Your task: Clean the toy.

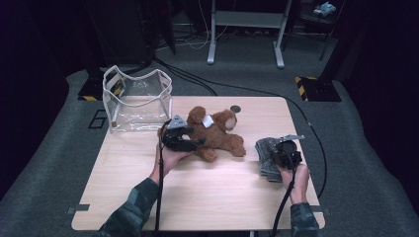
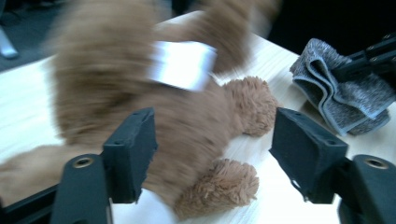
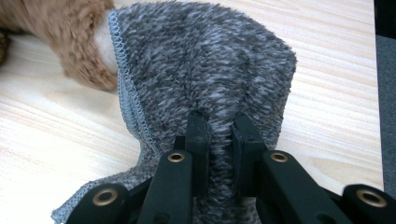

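A brown teddy bear [image 1: 217, 131] lies on its side in the middle of the wooden table [image 1: 197, 192], a white tag [image 1: 207, 120] on its back. My left gripper [image 1: 195, 143] sits at the bear's left side. In the left gripper view the jaws of the left gripper [image 2: 215, 135] stand wide apart, the bear [image 2: 187, 121] between them and the right pad clear of the fur. At the table's right, my right gripper [image 1: 276, 153] is shut on a folded grey cloth [image 1: 266, 155]. The right gripper view shows the right gripper [image 3: 219, 126] pinching a ridge of the cloth [image 3: 201, 60].
A clear plastic bag [image 1: 138, 98] with white trim stands open at the table's back left corner. A small dark round object [image 1: 235, 108] lies near the back edge behind the bear. Bare wood stretches across the front of the table.
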Motion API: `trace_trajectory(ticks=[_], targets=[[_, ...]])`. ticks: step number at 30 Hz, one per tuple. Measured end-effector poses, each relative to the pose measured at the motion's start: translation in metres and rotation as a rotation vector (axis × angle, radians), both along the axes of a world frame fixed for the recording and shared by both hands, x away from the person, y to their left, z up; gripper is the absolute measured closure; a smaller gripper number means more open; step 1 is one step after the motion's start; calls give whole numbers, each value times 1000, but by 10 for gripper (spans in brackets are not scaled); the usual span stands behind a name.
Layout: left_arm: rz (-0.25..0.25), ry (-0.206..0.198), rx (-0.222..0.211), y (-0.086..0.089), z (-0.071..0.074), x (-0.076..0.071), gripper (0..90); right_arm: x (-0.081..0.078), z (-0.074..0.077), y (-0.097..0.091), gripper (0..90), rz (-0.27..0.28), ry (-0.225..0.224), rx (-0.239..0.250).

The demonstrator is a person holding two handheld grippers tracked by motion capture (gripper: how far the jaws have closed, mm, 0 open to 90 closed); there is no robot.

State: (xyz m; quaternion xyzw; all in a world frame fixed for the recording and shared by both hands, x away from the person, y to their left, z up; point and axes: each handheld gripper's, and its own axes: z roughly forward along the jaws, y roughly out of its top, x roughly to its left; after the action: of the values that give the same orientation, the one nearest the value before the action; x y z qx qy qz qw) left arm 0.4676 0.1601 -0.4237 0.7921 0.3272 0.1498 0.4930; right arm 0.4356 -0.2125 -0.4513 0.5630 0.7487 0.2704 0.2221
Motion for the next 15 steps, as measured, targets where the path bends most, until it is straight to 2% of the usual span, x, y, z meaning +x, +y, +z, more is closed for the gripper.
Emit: trace_trajectory(ticks=[2,5,9,12,15], targets=[[-1,-13,37,-6,-3,-4,268,0,0,0,799,4,1,5],[-2,15,61,-15,-15,-7,259,1,-1,1,799,6,-1,8],[-9,56,129,-32,-39,-10,253,2,-3,2,799,8,5,14],[15,48,173,-44,-51,-12,257,2,-2,1,799,5,5,13],[45,30,221,-53,-57,-12,255,2,-3,1,799,5,5,13]])
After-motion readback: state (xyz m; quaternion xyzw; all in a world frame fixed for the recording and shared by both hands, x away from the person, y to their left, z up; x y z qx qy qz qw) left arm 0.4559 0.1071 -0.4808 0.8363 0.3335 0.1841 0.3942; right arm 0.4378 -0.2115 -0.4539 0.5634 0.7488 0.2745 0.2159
